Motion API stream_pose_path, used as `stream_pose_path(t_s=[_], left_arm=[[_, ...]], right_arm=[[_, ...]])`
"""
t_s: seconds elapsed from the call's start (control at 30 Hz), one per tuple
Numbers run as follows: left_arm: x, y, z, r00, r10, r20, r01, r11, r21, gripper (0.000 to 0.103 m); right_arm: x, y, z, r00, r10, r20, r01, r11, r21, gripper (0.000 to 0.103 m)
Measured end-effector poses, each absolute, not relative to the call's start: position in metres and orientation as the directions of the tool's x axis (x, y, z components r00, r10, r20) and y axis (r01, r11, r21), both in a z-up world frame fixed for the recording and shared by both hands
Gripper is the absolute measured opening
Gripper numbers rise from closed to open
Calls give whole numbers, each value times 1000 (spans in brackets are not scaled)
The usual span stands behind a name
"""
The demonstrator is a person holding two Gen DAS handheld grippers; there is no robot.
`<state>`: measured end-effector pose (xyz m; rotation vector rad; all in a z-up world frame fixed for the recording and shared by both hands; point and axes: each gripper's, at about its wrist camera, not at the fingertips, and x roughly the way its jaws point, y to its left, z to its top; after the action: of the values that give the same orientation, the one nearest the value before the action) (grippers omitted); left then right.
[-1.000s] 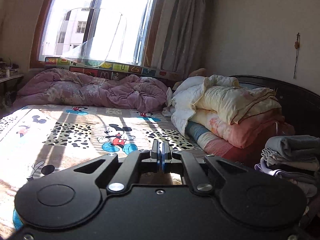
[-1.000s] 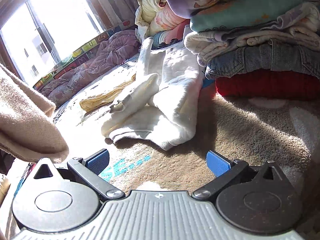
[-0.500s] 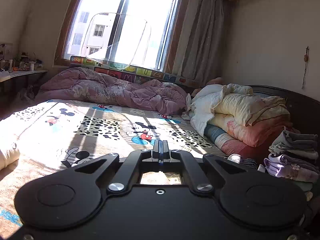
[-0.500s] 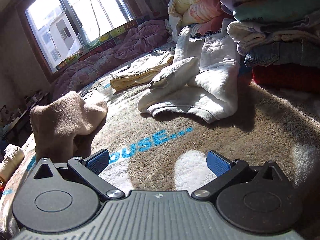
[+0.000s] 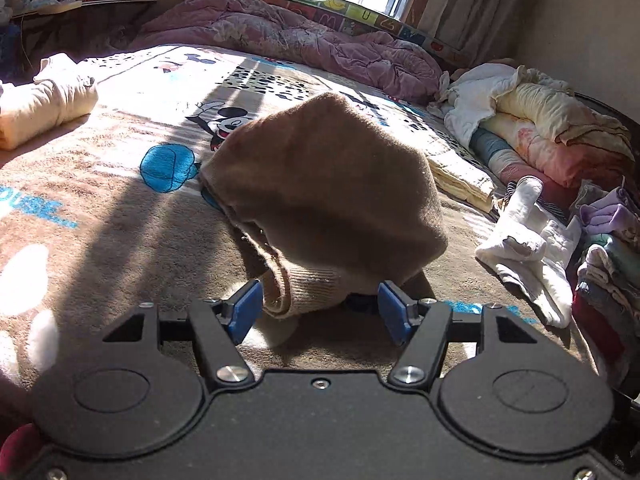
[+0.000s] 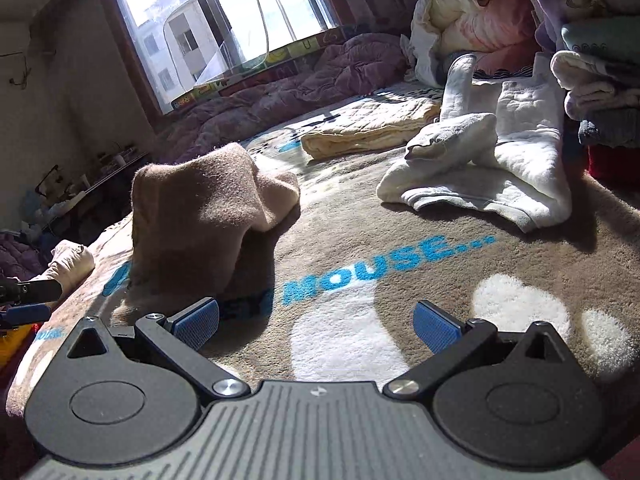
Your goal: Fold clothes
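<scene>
The left claw has just been opening, wide around the brown sweater cuff, gripping nothing; closing late could miss it. The right claw gapes empty.

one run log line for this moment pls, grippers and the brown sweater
left gripper: just opened, brown sweater cuff between pads, unclamped | right gripper: open, empty | sweater: heaped on blanket, unfolded

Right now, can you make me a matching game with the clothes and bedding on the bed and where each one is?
Things:
1. brown sweater
2. white garment
3. purple quilt
4. yellow folded cloth

Places:
A. bunched up under the window
B. lying flat behind the white garment
C. right in front of the left tool
D. crumpled beside the stack of folded clothes

Pairs: 1-C, 2-D, 3-A, 4-B
</scene>
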<state>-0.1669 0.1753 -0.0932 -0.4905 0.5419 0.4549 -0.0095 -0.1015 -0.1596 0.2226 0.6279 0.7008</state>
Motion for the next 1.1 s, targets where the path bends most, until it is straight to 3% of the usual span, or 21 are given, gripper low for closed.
stream_pose_path(t_s=[0.27, 0.4, 0.53, 0.7, 1.03, 1.1], left_arm=[[-186, 182, -94, 793, 258, -552, -528, 743, -411, 78], [-191, 184, -99, 791, 256, -555, -534, 732, -424, 79], [-202, 187, -106, 782, 276, -559, -554, 718, -421, 79], [-207, 197, -117, 781, 303, -546, -575, 691, -438, 79], [-139, 226, -161, 810, 215, -546, -516, 705, -487, 79], [-129, 234, -172, 817, 209, -538, -516, 682, -518, 79]], right_arm=[[-33, -90, -137, 617, 665, -420, -538, 746, 391, 102], [-47, -80, -133, 642, 666, -379, -556, 745, 368, 102], [-39, -60, -146, 567, 694, -444, -546, 720, 429, 102], [-47, -29, -143, 562, 687, -461, -615, 720, 323, 102], [-23, -5, -153, 510, 732, -453, -684, 664, 302, 102], [-16, 1, -162, 499, 718, -486, -678, 672, 297, 103]])
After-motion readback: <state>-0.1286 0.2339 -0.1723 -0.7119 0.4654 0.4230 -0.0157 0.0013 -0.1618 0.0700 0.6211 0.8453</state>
